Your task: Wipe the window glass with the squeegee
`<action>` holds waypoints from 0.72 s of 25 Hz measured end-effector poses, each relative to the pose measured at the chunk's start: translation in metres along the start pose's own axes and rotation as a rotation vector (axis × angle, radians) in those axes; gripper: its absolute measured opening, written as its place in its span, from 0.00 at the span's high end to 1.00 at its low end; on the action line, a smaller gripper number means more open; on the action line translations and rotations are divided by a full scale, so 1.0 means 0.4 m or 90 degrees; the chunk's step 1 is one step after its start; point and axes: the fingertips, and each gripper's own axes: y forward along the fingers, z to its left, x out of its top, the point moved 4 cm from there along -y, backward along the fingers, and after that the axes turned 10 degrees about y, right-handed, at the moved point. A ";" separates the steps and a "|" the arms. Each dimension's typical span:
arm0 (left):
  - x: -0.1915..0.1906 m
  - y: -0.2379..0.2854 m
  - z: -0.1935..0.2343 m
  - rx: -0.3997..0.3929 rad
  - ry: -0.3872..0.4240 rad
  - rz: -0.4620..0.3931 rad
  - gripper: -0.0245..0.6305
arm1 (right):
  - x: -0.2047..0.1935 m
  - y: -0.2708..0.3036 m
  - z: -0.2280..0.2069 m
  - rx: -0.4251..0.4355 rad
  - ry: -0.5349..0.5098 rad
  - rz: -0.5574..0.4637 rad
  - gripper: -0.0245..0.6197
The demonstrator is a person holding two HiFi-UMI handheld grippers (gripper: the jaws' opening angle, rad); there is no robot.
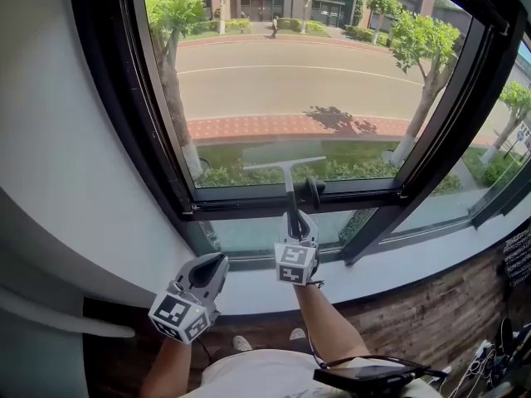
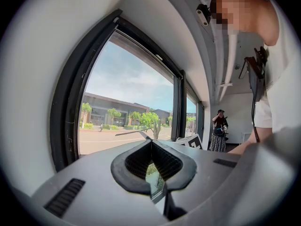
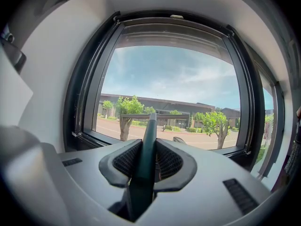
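The squeegee (image 1: 288, 175) has a dark handle and a pale T-shaped blade that lies against the lower part of the window glass (image 1: 290, 81). My right gripper (image 1: 297, 220) is shut on its handle just below the window frame. In the right gripper view the dark green handle (image 3: 146, 149) runs up between the pads to the blade (image 3: 150, 117), with the glass (image 3: 174, 93) behind. My left gripper (image 1: 218, 260) hangs lower left near the sill, shut with nothing in it. In the left gripper view its tips (image 2: 151, 143) meet, and the squeegee (image 2: 134, 133) shows beyond.
A black window handle (image 1: 314, 191) sits on the lower frame beside the squeegee. The white sill (image 1: 398, 264) runs under the window, with a wood-patterned wall below. A person (image 2: 219, 131) stands far off in the room. Cables (image 1: 498, 355) lie at lower right.
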 end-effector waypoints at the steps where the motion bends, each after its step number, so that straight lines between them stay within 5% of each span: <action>1: -0.001 -0.001 0.000 0.000 0.000 0.000 0.94 | -0.009 0.001 -0.001 0.000 0.004 0.005 0.81; 18: -0.011 -0.027 -0.003 0.013 -0.004 0.007 0.94 | -0.094 -0.008 -0.010 0.001 0.025 0.062 0.81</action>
